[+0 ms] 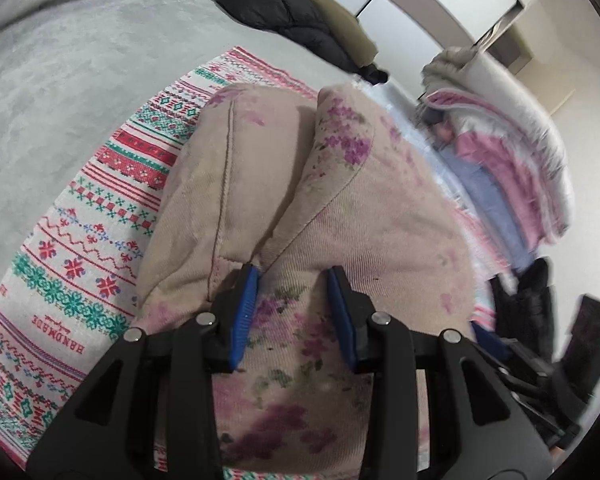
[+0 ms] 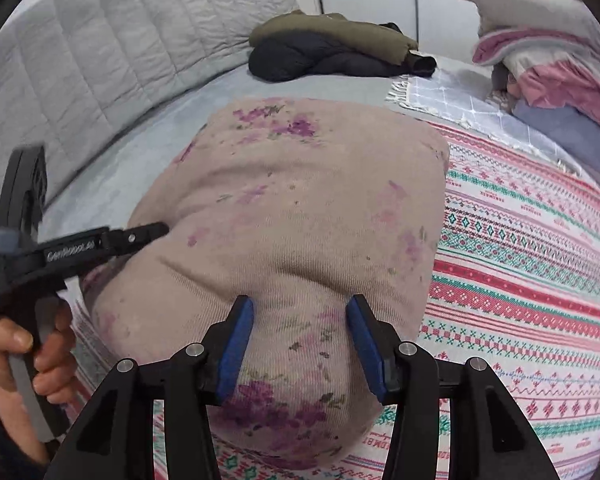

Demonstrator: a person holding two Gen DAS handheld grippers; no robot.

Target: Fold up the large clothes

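Left wrist view: left hand-held gripper (image 1: pixel 293 304) over the floral garment (image 1: pixel 340 208), blue pads apart, cloth bulging between; whether pinched, cannot tell. Garment already doubled, lying on the blanket (image 1: pixel 100 216) on the bed (image 1: pixel 60 80). "HANDMADE" woven into the blanket. Right wrist view: "GenRobot.AI", as far as legible, on the left tool's bar. Right hand-held gripper (image 2: pixel 300 340) likewise spread above the garment; hold uncertain. Best to press both near corners flat, square the edges, then fold away evenly.
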